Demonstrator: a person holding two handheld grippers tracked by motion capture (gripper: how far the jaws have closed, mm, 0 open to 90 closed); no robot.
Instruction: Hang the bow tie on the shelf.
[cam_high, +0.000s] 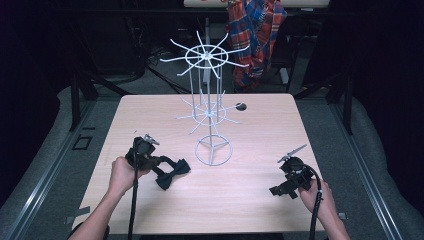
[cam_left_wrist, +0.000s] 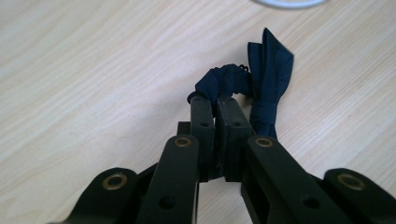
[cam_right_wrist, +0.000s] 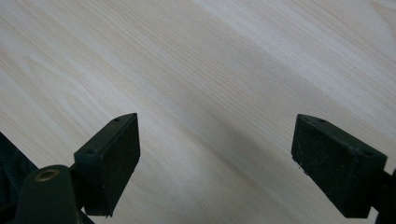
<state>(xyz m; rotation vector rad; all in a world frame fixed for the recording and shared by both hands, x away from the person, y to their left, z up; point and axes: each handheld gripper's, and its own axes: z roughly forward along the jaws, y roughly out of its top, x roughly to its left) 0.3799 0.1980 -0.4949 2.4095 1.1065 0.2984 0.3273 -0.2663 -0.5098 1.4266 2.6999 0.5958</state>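
1. The left claw (cam_left_wrist: 215, 100) is clenched on the dark bow tie (cam_high: 172, 171), at seven o'clock from the wire rack (cam_high: 210, 107) on the surface (cam_high: 250, 200).
2. Likely soft, light, floppy; best pinched at its knot.
3. The right claw (cam_right_wrist: 215, 158) is released.

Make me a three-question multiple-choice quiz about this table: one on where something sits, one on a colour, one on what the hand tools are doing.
1. Where does the white wire rack stand?
A. At the table's near left corner
B. Near the middle of the table
C. On the floor

2. What colour is the bow tie?
A. Red
B. Yellow
C. Dark navy

3. How do the jaws of the right gripper stand?
A. Wide open over bare wood
B. Shut on the bow tie
C. Shut on the rack

Answers: 1 B, its round base rests mid-table in the high view. 2 C, the left gripper pinches dark blue cloth. 3 A, a broad gap shows wood between them.
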